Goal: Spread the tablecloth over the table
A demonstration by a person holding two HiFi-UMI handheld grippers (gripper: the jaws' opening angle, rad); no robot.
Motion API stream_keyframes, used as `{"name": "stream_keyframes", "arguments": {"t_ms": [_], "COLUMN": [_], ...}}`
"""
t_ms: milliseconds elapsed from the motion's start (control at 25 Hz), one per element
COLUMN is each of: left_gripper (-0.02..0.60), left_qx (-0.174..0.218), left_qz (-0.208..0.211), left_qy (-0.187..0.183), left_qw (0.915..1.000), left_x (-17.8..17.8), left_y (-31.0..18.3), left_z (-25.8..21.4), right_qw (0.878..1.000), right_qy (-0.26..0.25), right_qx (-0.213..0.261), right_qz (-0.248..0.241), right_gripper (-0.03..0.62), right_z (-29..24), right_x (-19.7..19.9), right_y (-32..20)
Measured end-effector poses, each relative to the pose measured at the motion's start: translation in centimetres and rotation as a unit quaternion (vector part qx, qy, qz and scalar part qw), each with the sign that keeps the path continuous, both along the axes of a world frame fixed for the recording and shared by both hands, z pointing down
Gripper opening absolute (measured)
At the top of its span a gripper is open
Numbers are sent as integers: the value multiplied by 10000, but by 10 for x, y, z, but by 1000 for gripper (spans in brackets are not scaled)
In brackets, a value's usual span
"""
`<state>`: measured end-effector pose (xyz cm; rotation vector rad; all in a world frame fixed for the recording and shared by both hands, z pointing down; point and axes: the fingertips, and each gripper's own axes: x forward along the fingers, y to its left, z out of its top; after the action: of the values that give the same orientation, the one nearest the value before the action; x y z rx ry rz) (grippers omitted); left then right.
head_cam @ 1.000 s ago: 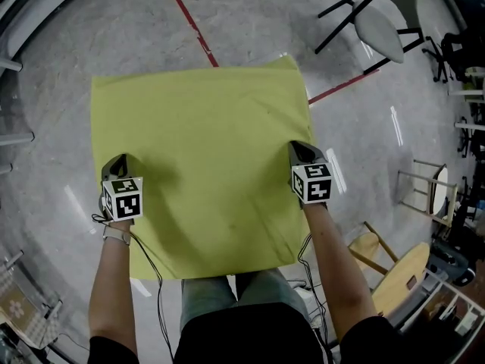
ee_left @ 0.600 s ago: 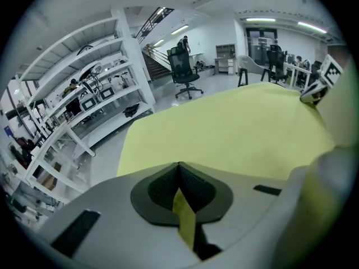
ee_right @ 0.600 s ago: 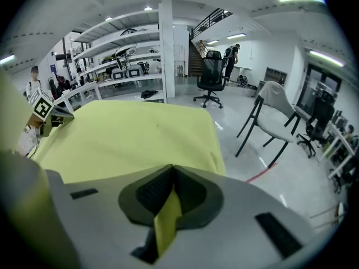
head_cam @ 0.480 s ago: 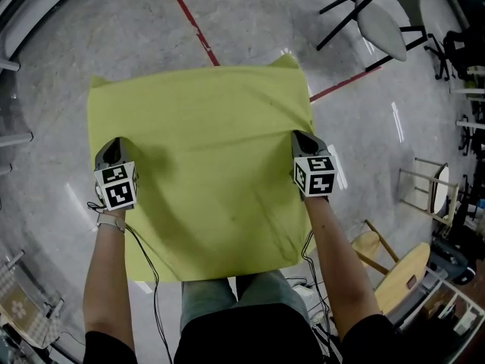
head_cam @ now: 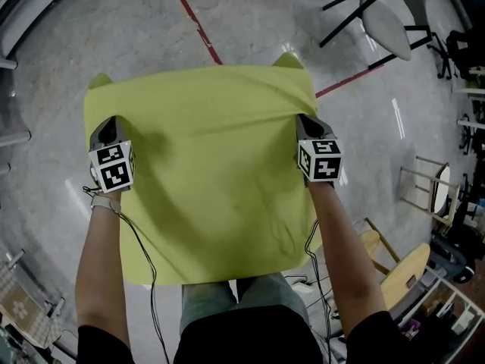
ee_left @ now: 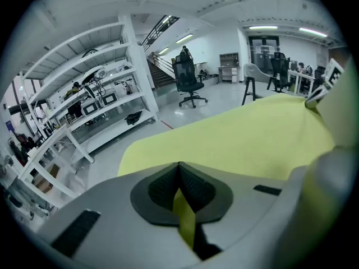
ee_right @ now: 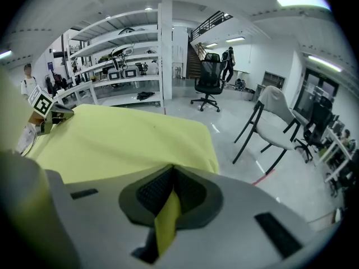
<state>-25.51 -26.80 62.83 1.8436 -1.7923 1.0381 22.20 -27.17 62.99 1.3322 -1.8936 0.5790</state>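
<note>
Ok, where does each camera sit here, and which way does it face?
Head view: on the head, looking steeply down at the tablecloth; forearms, left gripper, right gripper show.
Left gripper view: along its own jaws, shut on tablecloth, toward shelving.
Right gripper view: same, toward a white chair.
Both gripper views share the tablecloth.

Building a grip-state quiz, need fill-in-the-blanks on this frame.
1. The cloth is held by ____ grippers.
2. The jaws of the left gripper are ____ on it.
3. In the head view, the right gripper holds its ____ edge.
4. The floor line beyond the cloth is ____.
Missing words: two; shut; right; red.
</note>
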Motion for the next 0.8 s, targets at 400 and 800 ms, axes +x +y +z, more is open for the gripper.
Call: {"name": "stream_keyframes", "arguments": {"t_ms": [400, 800], "left_gripper": [8, 9], "left_qx": [-13, 99], "left_qz": [101, -3], "left_qy": [125, 209], "left_qw": [9999, 9997], "left_x": [-3, -5], "left_y": [-60, -79], "left_z": [0, -5], "right_qw": [9999, 9998], "right_qy": [95, 12], "right_qx": [81, 150], "right_qz": [58, -129], "right_gripper": [15, 16], "right_z": [0, -5], "right_x": [-2, -7], "right_y": [-49, -68]}}
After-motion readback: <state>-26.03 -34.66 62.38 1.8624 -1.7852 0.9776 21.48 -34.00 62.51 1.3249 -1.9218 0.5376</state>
